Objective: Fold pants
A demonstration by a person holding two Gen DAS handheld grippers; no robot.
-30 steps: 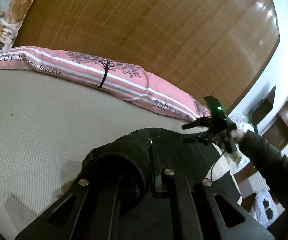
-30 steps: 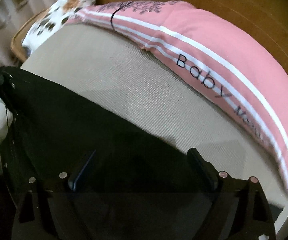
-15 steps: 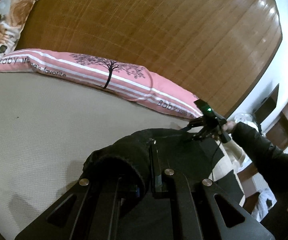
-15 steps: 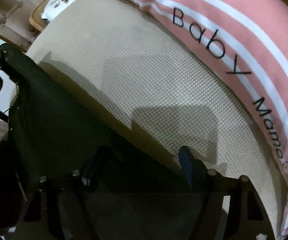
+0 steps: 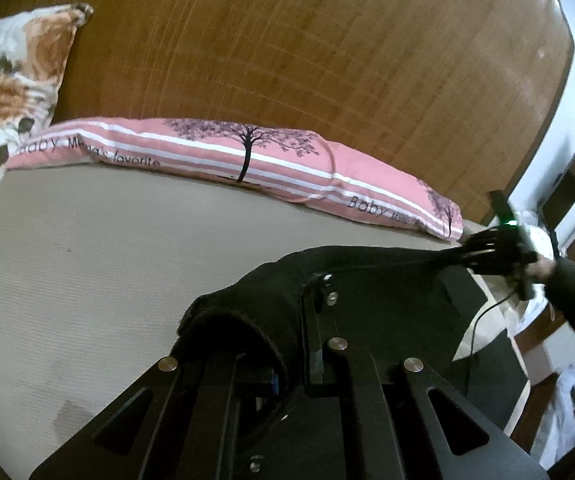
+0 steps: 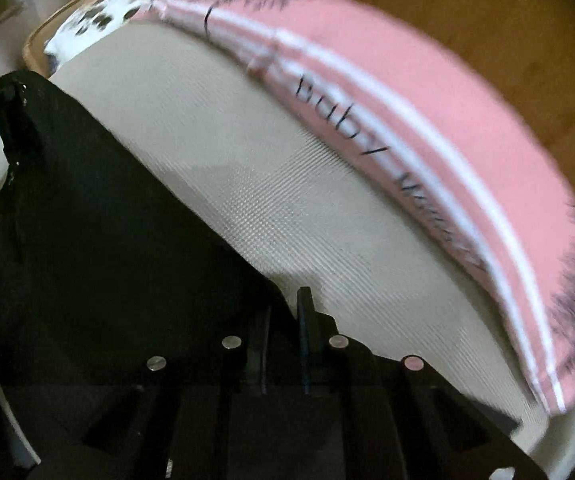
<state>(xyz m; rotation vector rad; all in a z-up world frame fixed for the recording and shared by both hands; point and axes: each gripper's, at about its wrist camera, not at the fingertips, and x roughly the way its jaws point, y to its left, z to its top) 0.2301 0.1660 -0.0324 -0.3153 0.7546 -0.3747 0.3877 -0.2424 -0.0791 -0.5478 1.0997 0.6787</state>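
Stretching black pants (image 5: pixel 367 272) taut above the beige bed (image 5: pixel 107 260), the left gripper (image 5: pixel 307 320) pinches one end while the right gripper (image 6: pixel 283 320), its jaws having just been closing, clamps the other.

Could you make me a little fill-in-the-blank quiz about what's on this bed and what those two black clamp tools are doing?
1. Both the left gripper and the right gripper are shut on the soft ____ pants.
2. The long pink striped pillow shows a printed ____ on its middle.
3. The pants lie on a ____ woven bed cover.
4. Behind the pillow stands a ____ headboard.

Missing words: black; tree; beige; wooden
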